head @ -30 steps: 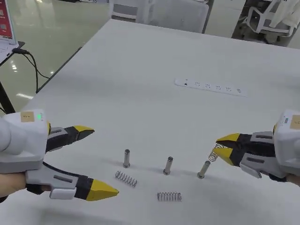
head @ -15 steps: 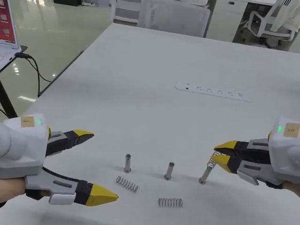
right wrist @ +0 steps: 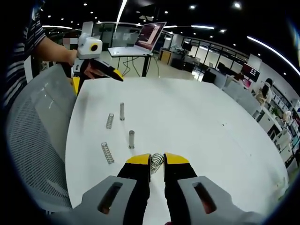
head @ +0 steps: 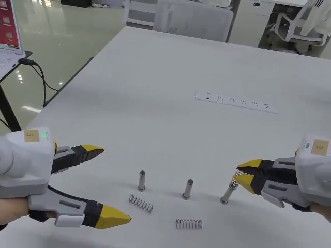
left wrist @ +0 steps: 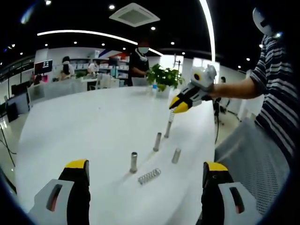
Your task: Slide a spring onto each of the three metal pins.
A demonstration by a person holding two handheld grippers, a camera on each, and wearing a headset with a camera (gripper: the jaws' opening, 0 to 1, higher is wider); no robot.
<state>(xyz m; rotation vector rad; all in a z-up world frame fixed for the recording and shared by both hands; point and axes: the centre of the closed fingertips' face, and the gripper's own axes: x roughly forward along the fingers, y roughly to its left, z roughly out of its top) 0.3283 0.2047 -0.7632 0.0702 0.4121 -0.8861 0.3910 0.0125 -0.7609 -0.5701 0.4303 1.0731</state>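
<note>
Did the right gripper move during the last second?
Yes. The right gripper, shut on the spring, has come down toward the top of the rightmost pin.

Worktop (head: 170, 67): white, matte.
Power strip (head: 235, 101): white, flat, toward the far right edge.
Laptop (head: 8, 31): open, beyond the left edge.
Cable (head: 39, 72): black, beside the laptop.
Chair (head: 194, 19): past the far edge.

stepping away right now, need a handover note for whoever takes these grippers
Left gripper: open, empty, hovering beside the pins.
Right gripper: shut on a spring, held at the top of the nearest pin, shaft below bare.
Middle pin and end pin stand bare; first loose spring and second loose spring lie on the table before them.
Done: no spring seated. Left: push this one down, then the other two.
</note>
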